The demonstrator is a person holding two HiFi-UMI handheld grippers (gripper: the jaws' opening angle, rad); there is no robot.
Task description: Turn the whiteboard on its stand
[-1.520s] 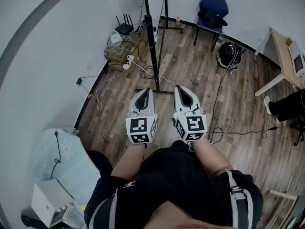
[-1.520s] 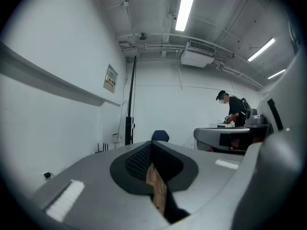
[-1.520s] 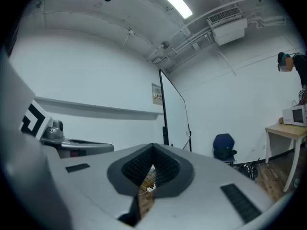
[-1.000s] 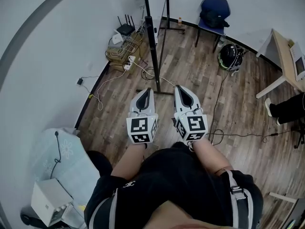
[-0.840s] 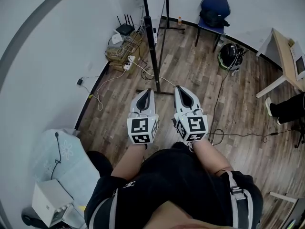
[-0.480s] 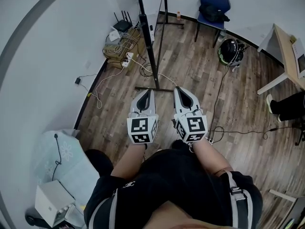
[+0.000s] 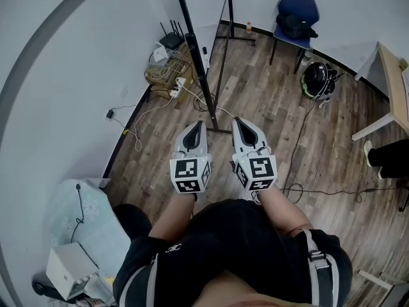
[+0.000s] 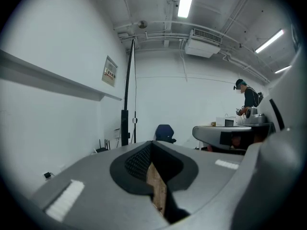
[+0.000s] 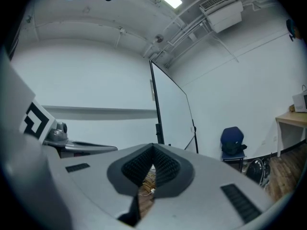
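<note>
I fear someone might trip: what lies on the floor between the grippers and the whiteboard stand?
Head view: only wooden floor and a white cable lie between the left gripper, the right gripper and the whiteboard stand.

The person wears a black shirt [image 7: 243,248] with short sleeves and a small white emblem [image 7: 172,247], and a grey strap [image 7: 314,251] with a buckle. The left gripper [image 7: 199,125] and the right gripper [image 7: 236,121] are light grey, with black ribbed pads [image 8: 136,161]. Each has a cube [image 7: 190,174] with black-and-white square markers.
</note>
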